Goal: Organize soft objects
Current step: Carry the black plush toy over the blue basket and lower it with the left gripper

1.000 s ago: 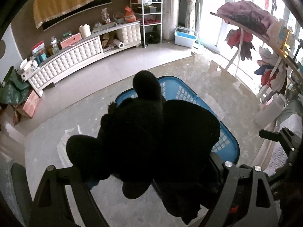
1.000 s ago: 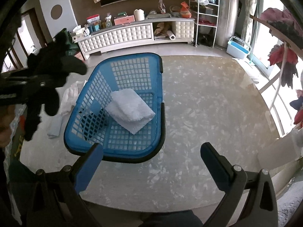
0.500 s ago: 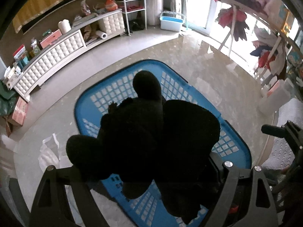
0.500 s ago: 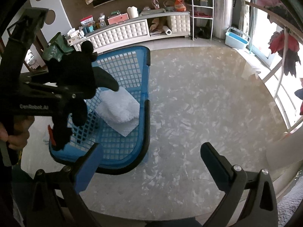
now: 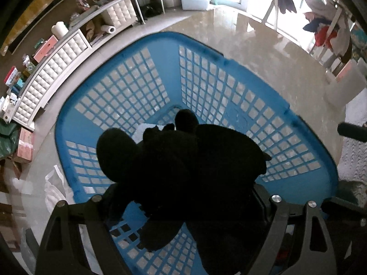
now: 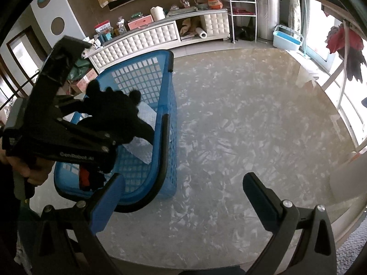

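Observation:
My left gripper point(image 5: 183, 197) is shut on a black plush toy point(image 5: 181, 167) and holds it over the inside of the blue laundry basket point(image 5: 229, 87). The right wrist view shows the left gripper point(image 6: 110, 142), the toy point(image 6: 117, 112) and the basket point(image 6: 169, 119) at the left. A folded white towel point(image 6: 143, 146) lies in the basket beneath the toy; a corner of it peeks out in the left wrist view point(image 5: 143, 129). My right gripper point(image 6: 181, 192) is open and empty above the bare floor, to the right of the basket.
A white tufted cabinet point(image 6: 146, 39) with clutter on top runs along the far wall. A wire shelf point(image 6: 240, 6) and a light blue tub point(image 6: 287, 37) stand at the back right. Clothes hang on a rack point(image 6: 348, 41) at the right. White cloth point(image 5: 55, 190) lies on the floor left of the basket.
My left gripper has moved forward and down with the toy, from beside the basket to above its inside. The right gripper has swung a little to the right and stays open.

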The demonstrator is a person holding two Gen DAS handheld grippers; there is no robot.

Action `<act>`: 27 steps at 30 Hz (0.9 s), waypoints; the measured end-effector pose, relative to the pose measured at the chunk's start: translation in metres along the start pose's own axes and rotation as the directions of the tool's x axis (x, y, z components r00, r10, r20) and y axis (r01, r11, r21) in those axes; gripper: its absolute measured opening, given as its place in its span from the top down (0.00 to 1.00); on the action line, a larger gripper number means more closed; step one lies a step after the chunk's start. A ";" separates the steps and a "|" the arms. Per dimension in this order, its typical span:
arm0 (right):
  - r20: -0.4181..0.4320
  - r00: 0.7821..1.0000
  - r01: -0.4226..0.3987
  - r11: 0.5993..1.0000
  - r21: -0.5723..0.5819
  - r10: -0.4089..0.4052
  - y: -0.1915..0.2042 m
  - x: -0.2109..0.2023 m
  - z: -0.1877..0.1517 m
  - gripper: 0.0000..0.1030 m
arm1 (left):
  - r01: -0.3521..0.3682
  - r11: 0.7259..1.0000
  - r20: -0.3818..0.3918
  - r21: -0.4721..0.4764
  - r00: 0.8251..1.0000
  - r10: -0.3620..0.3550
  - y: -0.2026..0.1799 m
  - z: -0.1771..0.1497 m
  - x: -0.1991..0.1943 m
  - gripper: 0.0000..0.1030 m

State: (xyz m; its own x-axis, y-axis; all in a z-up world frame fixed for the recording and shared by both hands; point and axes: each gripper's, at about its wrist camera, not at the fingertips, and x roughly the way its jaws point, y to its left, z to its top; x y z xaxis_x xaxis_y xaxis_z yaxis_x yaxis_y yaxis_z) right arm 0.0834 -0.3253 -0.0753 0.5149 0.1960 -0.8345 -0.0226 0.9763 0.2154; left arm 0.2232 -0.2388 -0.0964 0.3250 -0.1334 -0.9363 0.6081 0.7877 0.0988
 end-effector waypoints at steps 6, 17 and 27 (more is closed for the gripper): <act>-0.013 1.000 -0.012 1.000 0.005 0.012 0.000 0.006 0.004 0.00 | 0.006 1.000 -0.044 0.031 0.999 -0.005 -0.006 0.001 0.012 0.17; -0.028 0.999 -0.017 1.000 0.012 0.018 -0.002 0.010 0.007 0.00 | -0.006 0.998 -0.073 0.057 0.997 0.010 -0.008 0.000 0.016 0.17; -0.035 0.999 -0.023 1.000 0.019 0.024 -0.003 0.014 0.014 0.00 | -0.033 0.996 -0.108 0.086 0.993 0.042 -0.008 0.000 0.020 0.17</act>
State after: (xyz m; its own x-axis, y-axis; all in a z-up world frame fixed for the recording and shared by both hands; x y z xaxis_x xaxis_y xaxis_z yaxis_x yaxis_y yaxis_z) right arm 0.1029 -0.3269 -0.0807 0.4844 0.2223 -0.8461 -0.0179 0.9695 0.2445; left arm 0.2248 -0.2481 -0.1163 0.2700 -0.0343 -0.9622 0.6568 0.7373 0.1580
